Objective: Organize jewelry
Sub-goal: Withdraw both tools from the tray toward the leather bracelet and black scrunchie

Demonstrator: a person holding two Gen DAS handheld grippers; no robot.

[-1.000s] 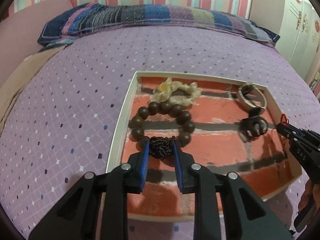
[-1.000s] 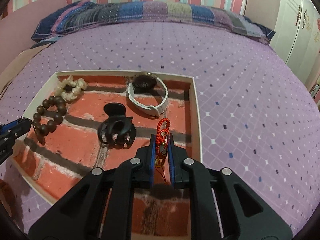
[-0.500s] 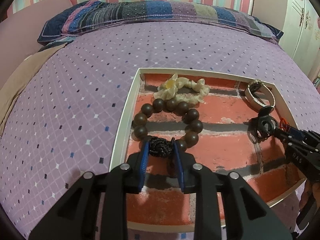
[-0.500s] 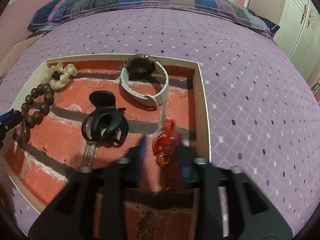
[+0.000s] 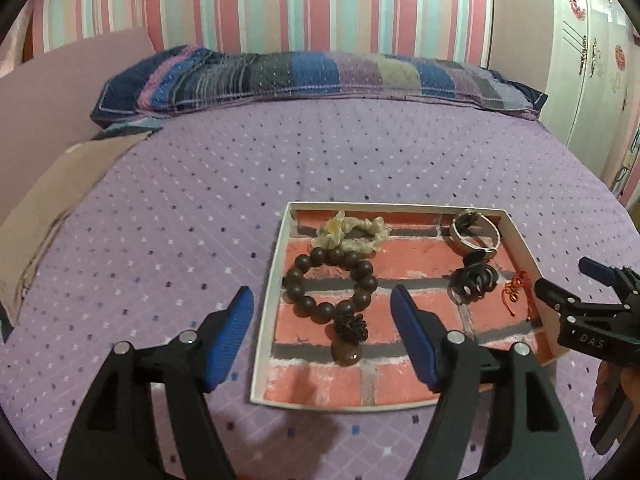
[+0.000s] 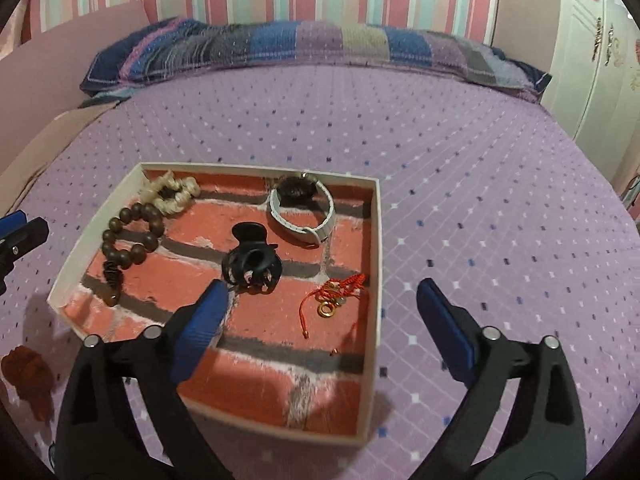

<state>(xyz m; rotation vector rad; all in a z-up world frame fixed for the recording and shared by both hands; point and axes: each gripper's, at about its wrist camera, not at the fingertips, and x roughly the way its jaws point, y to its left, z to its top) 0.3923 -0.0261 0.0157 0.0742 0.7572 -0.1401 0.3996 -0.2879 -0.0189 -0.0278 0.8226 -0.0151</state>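
Note:
A white-rimmed tray (image 5: 276,280) (image 6: 378,260) with a brick-print floor lies on the purple bed. In it lie a brown bead bracelet (image 5: 332,284) (image 6: 128,240), a cream bracelet (image 5: 352,232) (image 6: 172,194), a white-strap watch (image 5: 474,234) (image 6: 302,212), a black hair claw (image 5: 474,280) (image 6: 252,266) and a red cord charm (image 5: 516,290) (image 6: 336,296). My left gripper (image 5: 322,296) hangs above the bead bracelet, jaws opening, nothing pressed between them. My right gripper (image 6: 323,289) (image 5: 566,276) hangs above the red cord, jaws opening wide and empty.
A striped pillow (image 5: 312,76) lies along the far edge of the purple bedspread (image 5: 160,220). A white wardrobe (image 5: 596,60) stands at the right. A tan cloth (image 5: 52,208) covers the bed's left side. A person's hand (image 5: 612,392) holds the right gripper.
Both grippers have opened and lifted back from the tray. The left one let go of the bead bracelet's knot, the right one let go of the red cord; both pieces now lie in the tray.

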